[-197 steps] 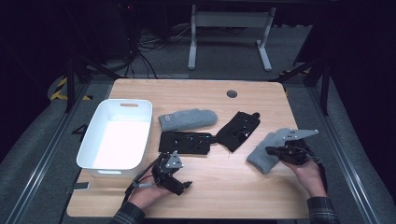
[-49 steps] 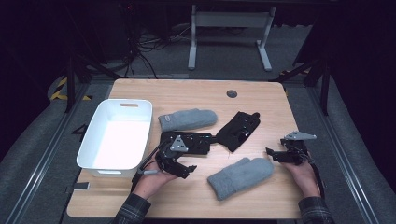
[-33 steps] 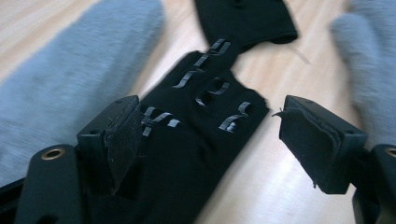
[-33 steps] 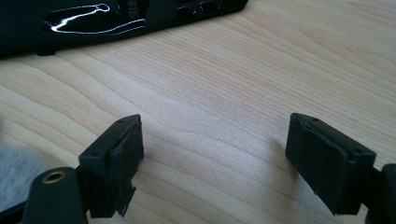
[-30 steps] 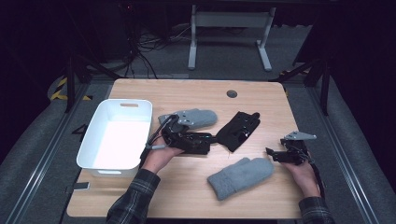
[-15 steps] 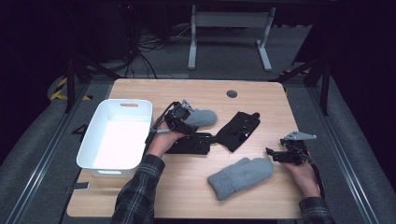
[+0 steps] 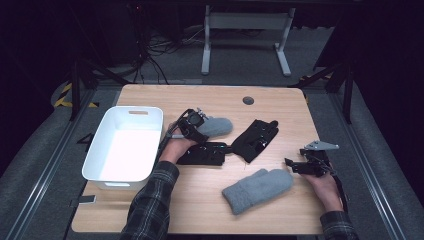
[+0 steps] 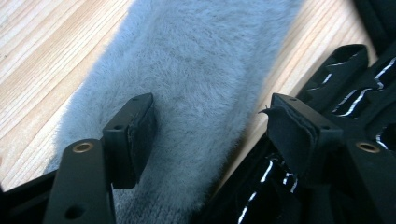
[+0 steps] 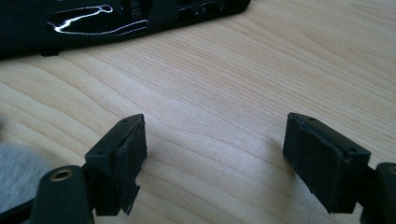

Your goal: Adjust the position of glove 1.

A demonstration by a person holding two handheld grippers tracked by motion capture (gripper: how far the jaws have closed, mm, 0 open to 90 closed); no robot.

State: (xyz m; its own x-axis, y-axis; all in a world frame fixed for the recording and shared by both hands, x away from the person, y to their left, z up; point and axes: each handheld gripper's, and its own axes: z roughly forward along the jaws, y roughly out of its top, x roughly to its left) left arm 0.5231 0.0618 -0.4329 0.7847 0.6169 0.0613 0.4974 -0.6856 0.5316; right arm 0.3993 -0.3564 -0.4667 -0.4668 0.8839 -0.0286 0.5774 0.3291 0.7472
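The left gripper is straddling the far grey mitten on the table, jaws closing but not yet pinching. The white bin beside it is sitting empty. The right gripper is resting spread.

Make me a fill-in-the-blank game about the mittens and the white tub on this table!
1. The left hand-held gripper hovers with jaws open over a grey ____.
2. The other grey mitten lies nearest the ____ hand-held gripper.
3. The white tub has ____ inside it.
4. The black gloves lie on a ____ table.

Missing words: mitten; right; nothing; wooden
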